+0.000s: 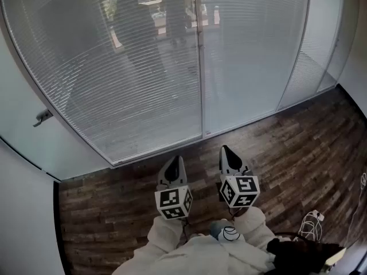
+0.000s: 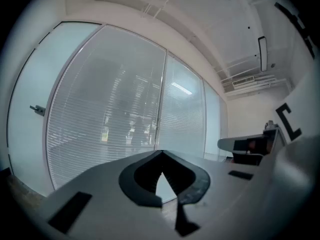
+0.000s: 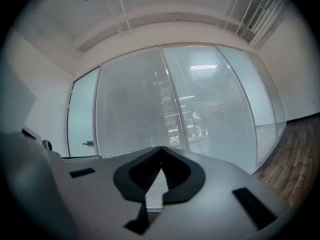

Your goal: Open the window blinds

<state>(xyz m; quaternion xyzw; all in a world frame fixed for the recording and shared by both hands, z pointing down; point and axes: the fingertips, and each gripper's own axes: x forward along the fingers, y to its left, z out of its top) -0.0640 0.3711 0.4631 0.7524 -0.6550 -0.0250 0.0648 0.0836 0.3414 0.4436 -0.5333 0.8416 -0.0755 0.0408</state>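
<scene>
A: Where are the window blinds point(image 1: 132, 85) seen?

B: They are spread across the upper half of the head view, lowered over two glass panels that are split by a thin upright frame point(image 1: 199, 62). The slats are laid flat enough that only dim shapes are made out behind them. A dark figure point(image 1: 172, 10) is hinted at near the top centre, but it cannot be told apart clearly.

A: And the grippers?

B: The left gripper point(image 1: 174, 160) and the right gripper point(image 1: 225, 149) are held side by side at the lower centre, over the wooden floor point(image 1: 298, 153) and well apart from the blinds. The fingers of each are seen clenched tip to tip in its own gripper view, with nothing grasped between them.

A: What is cut off?

B: The blinds are cropped by the top edge, so their upper rail is not shown. A small door handle point(image 1: 42, 117) is seen at the left on a frosted panel. The hands are hidden under the marker cubes point(image 1: 173, 202), and only white sleeves point(image 1: 166, 234) are seen. Some pale cables point(image 1: 311, 222) at the lower right are too small to be made out.
</scene>
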